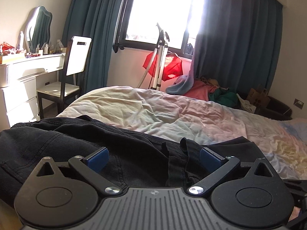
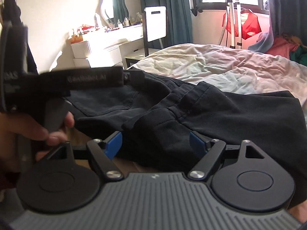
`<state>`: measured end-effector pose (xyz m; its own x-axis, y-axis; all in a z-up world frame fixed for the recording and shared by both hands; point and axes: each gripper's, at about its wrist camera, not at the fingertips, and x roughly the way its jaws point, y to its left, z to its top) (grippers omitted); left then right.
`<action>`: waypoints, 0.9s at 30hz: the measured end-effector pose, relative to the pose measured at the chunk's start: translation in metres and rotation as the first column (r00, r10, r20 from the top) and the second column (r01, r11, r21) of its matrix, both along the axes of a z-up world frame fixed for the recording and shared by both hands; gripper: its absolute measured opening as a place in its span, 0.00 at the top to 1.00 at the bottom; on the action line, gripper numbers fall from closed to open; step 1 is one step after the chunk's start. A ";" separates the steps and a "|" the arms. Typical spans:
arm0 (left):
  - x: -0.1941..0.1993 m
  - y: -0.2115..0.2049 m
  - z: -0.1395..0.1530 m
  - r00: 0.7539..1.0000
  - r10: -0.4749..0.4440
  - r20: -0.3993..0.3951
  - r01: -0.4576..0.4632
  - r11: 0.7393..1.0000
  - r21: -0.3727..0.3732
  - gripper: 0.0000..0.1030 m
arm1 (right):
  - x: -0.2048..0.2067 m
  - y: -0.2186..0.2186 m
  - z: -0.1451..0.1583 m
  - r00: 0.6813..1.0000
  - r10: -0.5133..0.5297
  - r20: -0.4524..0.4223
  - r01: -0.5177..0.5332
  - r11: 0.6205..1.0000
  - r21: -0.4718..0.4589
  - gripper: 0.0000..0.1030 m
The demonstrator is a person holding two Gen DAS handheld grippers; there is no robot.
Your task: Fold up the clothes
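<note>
One dark pair of trousers (image 2: 172, 107) lies bunched at the near edge of the bed (image 1: 172, 111), waistband folds still loose, so I judge the folding only partly done. Both the left gripper (image 1: 153, 159) and right gripper (image 2: 155, 141) gape wide over the trousers, holding nothing. Beyond the trousers the bed offers broad open sheet; its edge lies just behind them.

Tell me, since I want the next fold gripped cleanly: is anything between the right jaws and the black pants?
Nothing visible. The right gripper is open with the pants directly ahead, a fold rising between its jaws. The left gripper sits off to the side.
</note>
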<state>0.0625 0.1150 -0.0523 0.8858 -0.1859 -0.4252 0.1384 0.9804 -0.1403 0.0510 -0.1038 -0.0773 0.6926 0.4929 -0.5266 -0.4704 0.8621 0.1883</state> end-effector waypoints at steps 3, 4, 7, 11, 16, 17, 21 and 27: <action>0.000 -0.013 -0.007 1.000 -0.022 -0.023 0.023 0.999 0.036 0.01 | -0.010 -0.034 0.017 0.993 -0.102 0.058 0.100 0.994 0.038 0.21; 0.000 -0.018 -0.010 0.999 -0.025 -0.026 0.026 0.998 0.055 0.01 | -0.010 -0.045 0.019 0.985 -0.153 0.078 0.151 0.988 0.033 0.21; 0.001 -0.030 -0.021 0.999 -0.032 -0.031 0.035 0.993 0.112 0.01 | 0.000 -0.070 0.012 0.938 -0.331 0.099 0.334 0.943 -0.008 0.21; 0.006 -0.038 -0.039 0.996 -0.014 -0.086 0.027 0.988 0.150 0.01 | 0.017 -0.093 -0.007 0.891 -0.449 0.069 0.451 0.892 -0.012 0.21; 0.009 -0.037 -0.050 0.994 0.001 -0.112 0.013 0.992 0.128 0.01 | 0.042 -0.099 -0.048 0.883 -0.466 -0.062 0.461 0.884 -0.075 0.20; 0.008 -0.037 -0.050 0.994 0.004 -0.109 0.010 0.992 0.129 0.01 | 0.042 -0.098 -0.050 0.882 -0.468 -0.061 0.464 0.883 -0.075 0.19; 0.004 -0.037 -0.047 0.995 0.019 -0.099 -0.006 0.992 0.127 0.01 | 0.044 -0.096 -0.058 0.877 -0.478 -0.058 0.473 0.878 -0.076 0.18; -0.012 0.000 -0.024 0.983 0.129 -0.134 -0.128 0.992 0.009 0.01 | 0.042 -0.099 -0.056 0.881 -0.470 -0.059 0.466 0.882 -0.065 0.18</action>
<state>0.0502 0.1153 -0.0764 0.8375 -0.0738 -0.5414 -0.0087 0.9889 -0.1483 0.0929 -0.2028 -0.1333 0.7961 0.0936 -0.5978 0.0035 0.9872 0.1592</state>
